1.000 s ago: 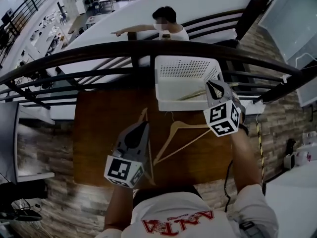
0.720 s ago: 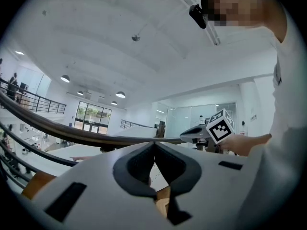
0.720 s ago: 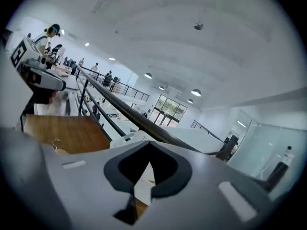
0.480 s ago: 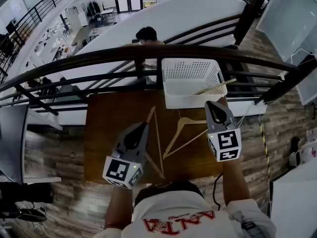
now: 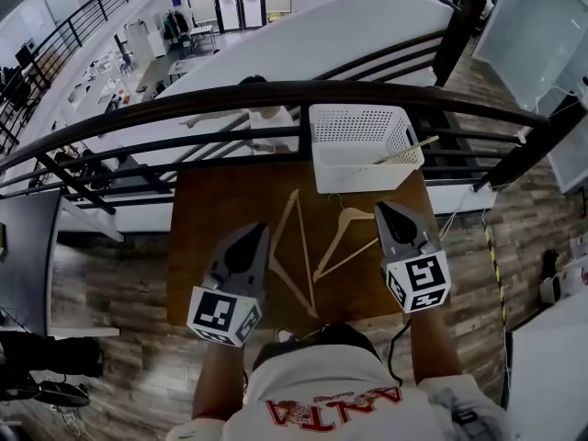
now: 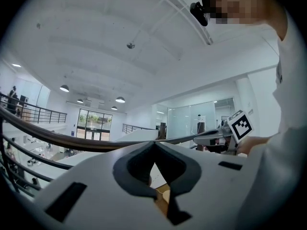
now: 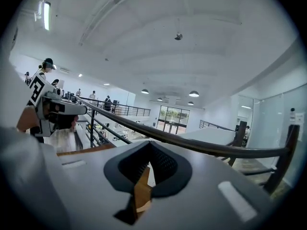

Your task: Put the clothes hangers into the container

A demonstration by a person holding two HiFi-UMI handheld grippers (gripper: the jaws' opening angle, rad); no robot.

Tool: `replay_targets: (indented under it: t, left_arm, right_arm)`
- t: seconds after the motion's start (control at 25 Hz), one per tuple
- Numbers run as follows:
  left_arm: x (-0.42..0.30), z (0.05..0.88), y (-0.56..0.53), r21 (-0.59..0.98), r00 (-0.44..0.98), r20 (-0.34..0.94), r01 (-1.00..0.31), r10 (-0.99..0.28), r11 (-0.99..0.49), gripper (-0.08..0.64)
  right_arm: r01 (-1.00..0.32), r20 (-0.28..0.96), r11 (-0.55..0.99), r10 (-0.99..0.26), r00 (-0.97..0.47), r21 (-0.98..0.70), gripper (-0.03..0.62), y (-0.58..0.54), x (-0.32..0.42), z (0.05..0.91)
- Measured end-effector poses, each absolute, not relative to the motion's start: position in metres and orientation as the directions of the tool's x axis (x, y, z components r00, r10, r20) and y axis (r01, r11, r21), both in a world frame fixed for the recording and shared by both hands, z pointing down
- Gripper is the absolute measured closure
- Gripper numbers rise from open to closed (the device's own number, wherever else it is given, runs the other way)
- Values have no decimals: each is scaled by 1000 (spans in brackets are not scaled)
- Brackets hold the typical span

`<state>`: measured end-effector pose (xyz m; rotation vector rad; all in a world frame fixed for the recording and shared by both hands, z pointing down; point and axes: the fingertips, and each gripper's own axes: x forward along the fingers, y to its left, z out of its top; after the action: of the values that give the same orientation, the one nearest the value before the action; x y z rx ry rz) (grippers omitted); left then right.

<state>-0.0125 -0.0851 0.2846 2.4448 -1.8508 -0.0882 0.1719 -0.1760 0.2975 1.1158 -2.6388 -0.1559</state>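
A white perforated container [image 5: 360, 129] stands at the far edge of the brown table [image 5: 220, 200]. One wooden hanger [image 5: 410, 149] lies in it, with an end poking over the right rim. Two more wooden hangers lie on the table: one [image 5: 299, 246] in the middle, and one [image 5: 345, 239] to its right with its hook toward the container. My left gripper [image 5: 250, 234] hovers shut and empty at the left of the hangers. My right gripper [image 5: 384, 209] is shut and empty, just short of the container's front right corner. The gripper views show the closed jaw tips [image 6: 154, 146] [image 7: 149, 145] and a sliver of table.
A dark railing [image 5: 276, 90] curves just beyond the table's far edge, with a drop to a lower floor behind it. A person [image 5: 253, 116] is down there, behind the rail. Wood-plank floor surrounds the table, and a black cable [image 5: 397, 327] hangs at its near right.
My right gripper has drawn back from over the container toward me, leaving a hanger in the container. The left gripper has hardly moved. The head view has shifted.
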Motion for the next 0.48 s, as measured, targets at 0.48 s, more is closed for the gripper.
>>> replay_targets:
  t: [0.48]
  left_arm:
    - [-55,284,-77,140,225,-6,-964,-974,-224,552]
  right_arm:
    - [-598,246,750,-659,-711,281,589,-169,120,303]
